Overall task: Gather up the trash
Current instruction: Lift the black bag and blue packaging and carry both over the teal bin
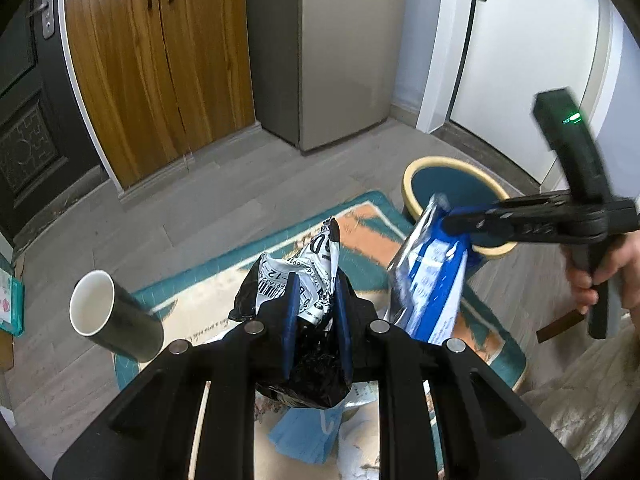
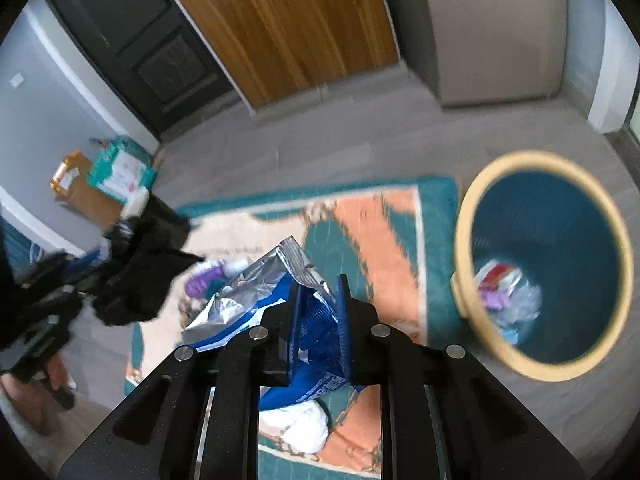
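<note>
Left claw (image 1: 316, 300): pads pressed on a crumpled black bag with a white shipping label (image 1: 298, 280), held in the air above the rug (image 1: 224, 280); its long axis runs up and away from the claw, label end topmost.

Right claw (image 2: 320, 308): nearly closed on a blue-and-silver foil wrapper (image 2: 272, 292), torn silver end pointing up and left.

Bin (image 2: 472, 216): beside the rug, open mouth tilted toward the camera, scraps inside.

Cup (image 1: 104, 312): pale inside, at left.
</note>
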{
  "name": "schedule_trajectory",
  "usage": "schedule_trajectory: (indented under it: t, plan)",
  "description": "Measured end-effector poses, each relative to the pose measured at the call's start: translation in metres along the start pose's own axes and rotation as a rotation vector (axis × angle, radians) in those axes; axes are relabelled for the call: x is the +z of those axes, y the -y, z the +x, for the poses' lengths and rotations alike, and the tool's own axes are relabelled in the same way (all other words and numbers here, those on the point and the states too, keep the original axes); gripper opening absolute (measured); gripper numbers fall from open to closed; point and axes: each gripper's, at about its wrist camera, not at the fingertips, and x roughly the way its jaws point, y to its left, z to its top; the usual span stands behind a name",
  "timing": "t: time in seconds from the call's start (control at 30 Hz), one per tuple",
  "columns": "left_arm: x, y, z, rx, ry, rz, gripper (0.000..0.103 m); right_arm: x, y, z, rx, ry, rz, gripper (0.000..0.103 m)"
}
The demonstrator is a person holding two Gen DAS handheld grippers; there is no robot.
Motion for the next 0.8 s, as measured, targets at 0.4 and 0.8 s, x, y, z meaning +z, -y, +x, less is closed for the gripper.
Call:
schedule_trajectory:
  t: [0.4, 0.8]
  plan:
    - [0.022, 0.037, -0.003, -0.033, 0.046, 0.038, 0.017, 0.011, 0.043, -0.113, -0.171, 0.257, 0.063, 0.017]
    - [0.078, 0.122, 0.054, -0.106, 0.035, 0.145, 0.017, 0.010, 0.162, -0.141, -0.391, 0.376, 0.272, 0.018]
